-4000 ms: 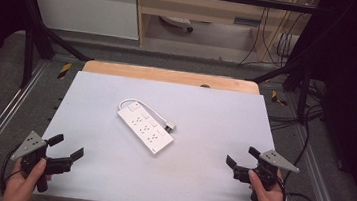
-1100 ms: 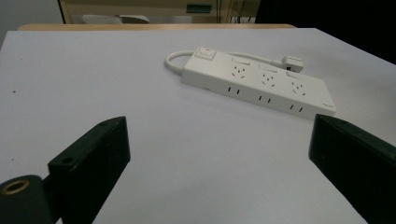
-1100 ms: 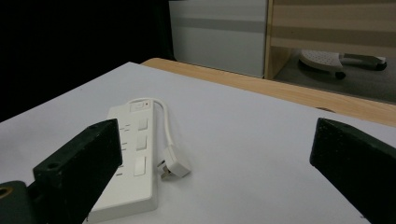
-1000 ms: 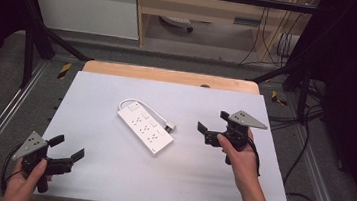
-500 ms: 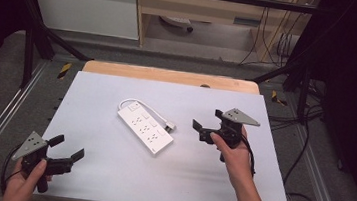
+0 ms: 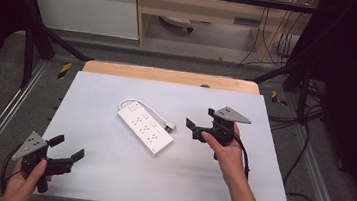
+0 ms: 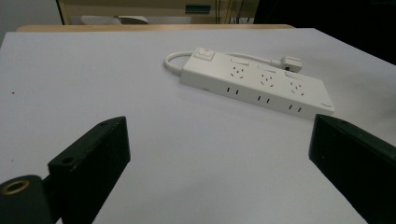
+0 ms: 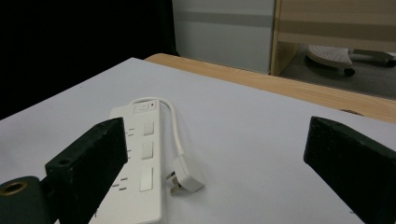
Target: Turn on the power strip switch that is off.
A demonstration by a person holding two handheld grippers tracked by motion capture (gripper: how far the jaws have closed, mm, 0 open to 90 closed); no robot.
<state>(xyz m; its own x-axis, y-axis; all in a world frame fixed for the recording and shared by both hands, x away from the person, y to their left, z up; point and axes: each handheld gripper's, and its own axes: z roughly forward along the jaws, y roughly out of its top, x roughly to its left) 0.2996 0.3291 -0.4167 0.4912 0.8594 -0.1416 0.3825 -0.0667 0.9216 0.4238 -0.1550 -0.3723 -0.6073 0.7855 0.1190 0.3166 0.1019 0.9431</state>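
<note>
Right gripper [image 6: 199,128] has closed in leftward on the power strip [image 6: 145,127], now just beside its plug [image 6: 169,126]; fingers [image 8: 88,163] wide apart. Strip lies diagonal at mid-surface [image 6: 108,173]. Left gripper [image 6: 67,148] unmoved at near-left corner, fingers apart, holding nothing.

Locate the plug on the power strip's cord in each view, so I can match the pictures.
High view: the plug lies at centre, beside the strip's right edge, left of the right gripper.
Left gripper view: upper right, behind the strip.
Right gripper view: lower centre, right of the strip.
Shared landmark: the strip's red-dotted switch.
</note>
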